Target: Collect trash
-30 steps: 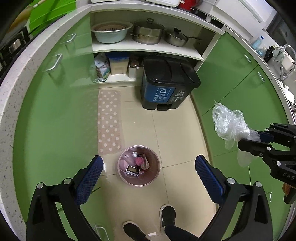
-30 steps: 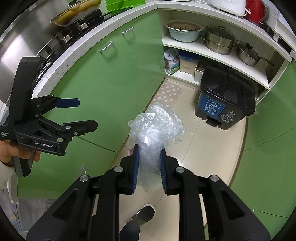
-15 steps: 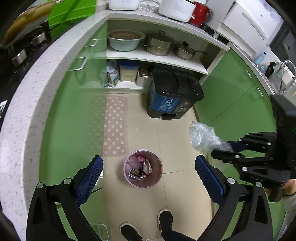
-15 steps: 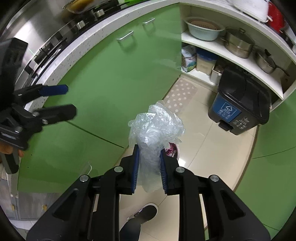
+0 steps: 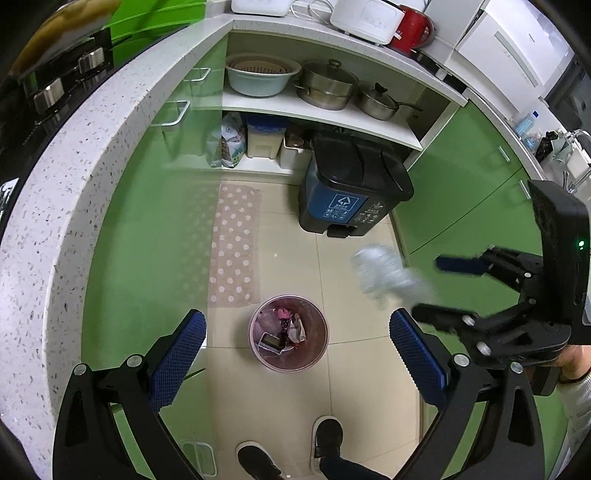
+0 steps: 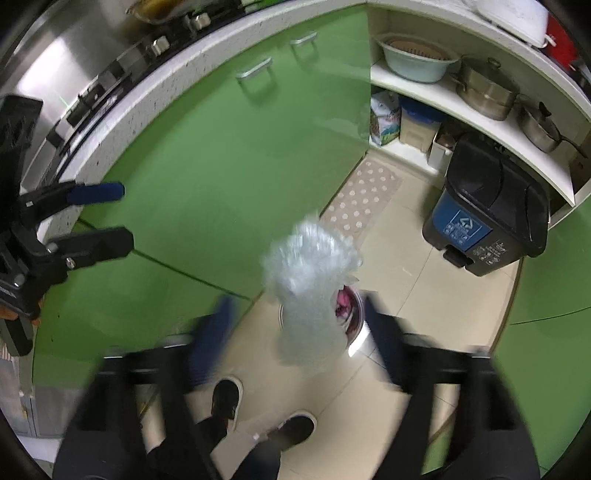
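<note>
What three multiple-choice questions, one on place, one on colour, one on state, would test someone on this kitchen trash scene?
1. Where is the pink wastebasket?
A. on the floor
B. on the shelf
C. on the counter

2. What colour is the kettle on the counter?
A. blue
B. red
C. yellow

3. How do the right gripper jaws stand around the clear plastic bag?
A. clamped on it
B. wide apart, bag loose between them
C. shut, nothing near

Answers: 1 A, it stands on the tiles beside the dotted mat. 2 B, its body is red. 3 B, the jaws have just been opening and neither pad touches the bag.
</note>
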`<state>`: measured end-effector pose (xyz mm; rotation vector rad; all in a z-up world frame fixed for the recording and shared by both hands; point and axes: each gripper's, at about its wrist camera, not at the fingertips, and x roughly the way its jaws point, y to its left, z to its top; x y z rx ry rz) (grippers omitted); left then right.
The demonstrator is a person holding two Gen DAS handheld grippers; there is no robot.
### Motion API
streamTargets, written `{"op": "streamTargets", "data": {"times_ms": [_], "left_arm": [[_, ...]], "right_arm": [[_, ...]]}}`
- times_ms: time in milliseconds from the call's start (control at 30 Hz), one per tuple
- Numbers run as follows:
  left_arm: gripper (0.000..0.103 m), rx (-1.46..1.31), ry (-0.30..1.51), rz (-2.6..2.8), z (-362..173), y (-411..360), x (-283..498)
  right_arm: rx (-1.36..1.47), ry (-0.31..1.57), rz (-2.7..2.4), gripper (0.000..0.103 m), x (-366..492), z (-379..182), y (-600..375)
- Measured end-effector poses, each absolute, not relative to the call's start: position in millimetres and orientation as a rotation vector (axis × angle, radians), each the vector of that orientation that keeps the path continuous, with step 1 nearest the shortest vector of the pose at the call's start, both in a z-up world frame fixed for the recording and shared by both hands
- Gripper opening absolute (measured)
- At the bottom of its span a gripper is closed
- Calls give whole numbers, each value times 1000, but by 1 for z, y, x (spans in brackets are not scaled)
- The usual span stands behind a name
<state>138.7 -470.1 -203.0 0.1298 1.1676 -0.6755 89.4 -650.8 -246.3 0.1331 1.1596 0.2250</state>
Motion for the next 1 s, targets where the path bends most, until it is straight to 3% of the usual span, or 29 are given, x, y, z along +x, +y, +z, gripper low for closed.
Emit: {"op": "streamTargets", "data": {"times_ms": [67, 533, 1000], "left_arm": [[96, 130, 1172, -679, -205, -471, 140], [96, 137, 1177, -695, -196, -475, 130], [96, 63, 1074, -624, -89, -432, 73]], "right_arm": [[132, 1159, 207, 94, 89, -247, -653], [149, 1185, 145, 99, 77, -233, -659], [81, 1111, 171, 100, 33, -123, -635]]}}
